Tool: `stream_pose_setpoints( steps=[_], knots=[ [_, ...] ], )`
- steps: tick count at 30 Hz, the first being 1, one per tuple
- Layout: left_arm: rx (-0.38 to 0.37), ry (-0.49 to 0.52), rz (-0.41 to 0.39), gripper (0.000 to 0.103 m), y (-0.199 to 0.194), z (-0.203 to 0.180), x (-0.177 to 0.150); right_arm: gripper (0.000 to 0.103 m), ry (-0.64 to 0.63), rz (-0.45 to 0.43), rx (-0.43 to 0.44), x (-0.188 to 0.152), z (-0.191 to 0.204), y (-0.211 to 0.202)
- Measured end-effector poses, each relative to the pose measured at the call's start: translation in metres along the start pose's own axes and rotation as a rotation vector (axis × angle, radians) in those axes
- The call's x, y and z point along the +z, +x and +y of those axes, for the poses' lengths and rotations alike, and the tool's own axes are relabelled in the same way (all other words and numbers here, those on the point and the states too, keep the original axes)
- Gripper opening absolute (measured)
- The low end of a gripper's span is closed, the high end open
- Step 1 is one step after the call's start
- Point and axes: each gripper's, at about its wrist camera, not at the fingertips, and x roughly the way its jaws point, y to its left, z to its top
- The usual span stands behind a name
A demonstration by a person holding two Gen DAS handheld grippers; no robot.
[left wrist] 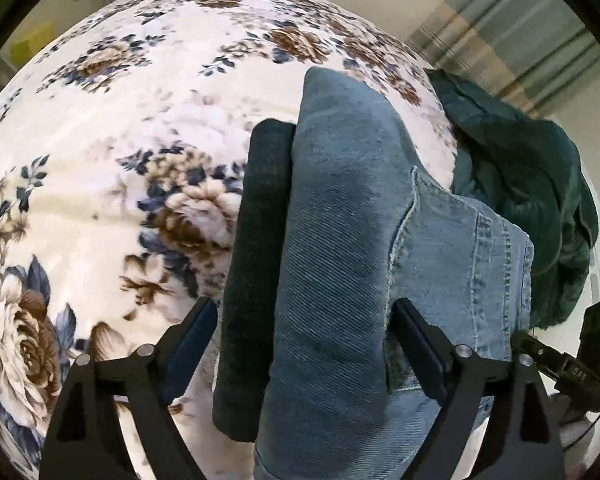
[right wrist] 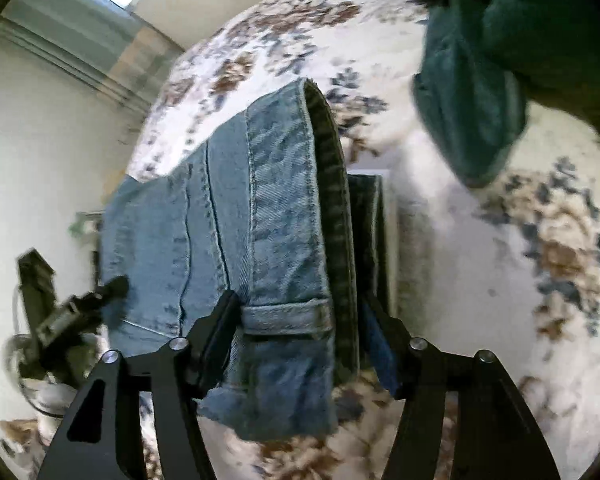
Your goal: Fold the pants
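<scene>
L gripper [left wrist: 304, 344]: jaws set wide, a thick fold of jeans [left wrist: 340, 280] bunched between them. R finger [left wrist: 420, 352] presses into the denim; L finger [left wrist: 192, 344] stands off to the side, apart from the cloth, w/ a dark folded layer [left wrist: 256, 264] between it and the blue denim. Can't tell if it's a true clamp or the cloth just lies in the gap.

R gripper [right wrist: 300, 340]: jaws also wide, waistband [right wrist: 284, 208] of the jeans running up between them. L finger [right wrist: 220, 336] touches the denim right at a belt loop [right wrist: 284, 316]; R finger [right wrist: 380, 344] sits just beside the dark inner band edge. Contact on that side is unclear, view is blurred.

Jeans: light blue, bunched and lifted over the blanket [left wrist: 120, 160], spanning both grippers; seam and stitching show in the L view, waistband and loop in the R view.

Blanket is white w/ brown/blue flowers, spread under everything. A dark green garment [left wrist: 532, 200] lies crumpled near the jeans, at the blanket's edge in the L view, upper right in the R view [right wrist: 480, 80].

No containers show in either view. Each view catches the other gripper at its edge: [left wrist: 580, 356], [right wrist: 60, 312].
</scene>
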Motion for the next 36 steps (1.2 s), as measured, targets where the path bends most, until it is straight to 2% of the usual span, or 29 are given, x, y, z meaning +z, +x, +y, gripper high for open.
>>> stream_pose_setpoints(
  steps=[2,5,6,9,10,11,15,18,21,24,36],
  knots=[
    [0.017,0.016,0.002,0.089,0.000,-0.006,0.001,0.049,0.018,0.001,-0.037,-0.009,-0.002,-0.002],
    [0.071,0.040,-0.012,0.089,-0.004,-0.014,0.006,0.051,0.015,0.014,-0.081,-0.029,0.000,-0.017],
    [0.099,0.052,-0.028,0.089,-0.010,-0.019,0.005,0.054,0.002,0.020,-0.100,-0.030,0.003,-0.018],
    [0.182,0.087,-0.094,0.091,-0.033,-0.033,0.000,0.079,-0.053,0.030,-0.177,-0.032,0.016,-0.028],
    [0.199,0.090,-0.102,0.094,-0.040,-0.037,-0.003,0.092,-0.078,0.011,-0.207,-0.035,0.022,-0.035],
    [0.220,0.094,-0.106,0.101,-0.047,-0.041,-0.007,0.097,-0.100,-0.008,-0.253,-0.037,0.028,-0.042],
    [0.298,0.127,-0.139,0.102,-0.077,-0.067,-0.032,0.103,-0.153,-0.052,-0.380,-0.055,0.051,-0.073],
    [0.321,0.144,-0.153,0.102,-0.104,-0.087,-0.055,0.103,-0.193,-0.089,-0.446,-0.072,0.067,-0.104],
    [0.321,0.143,-0.151,0.102,-0.131,-0.103,-0.075,0.103,-0.207,-0.117,-0.474,-0.090,0.079,-0.146],
    [0.327,0.151,-0.169,0.102,-0.165,-0.121,-0.096,0.103,-0.218,-0.149,-0.459,-0.110,0.090,-0.192],
    [0.377,0.210,-0.333,0.102,-0.326,-0.196,-0.181,0.103,-0.310,-0.324,-0.412,-0.208,0.135,-0.389]
  ],
)
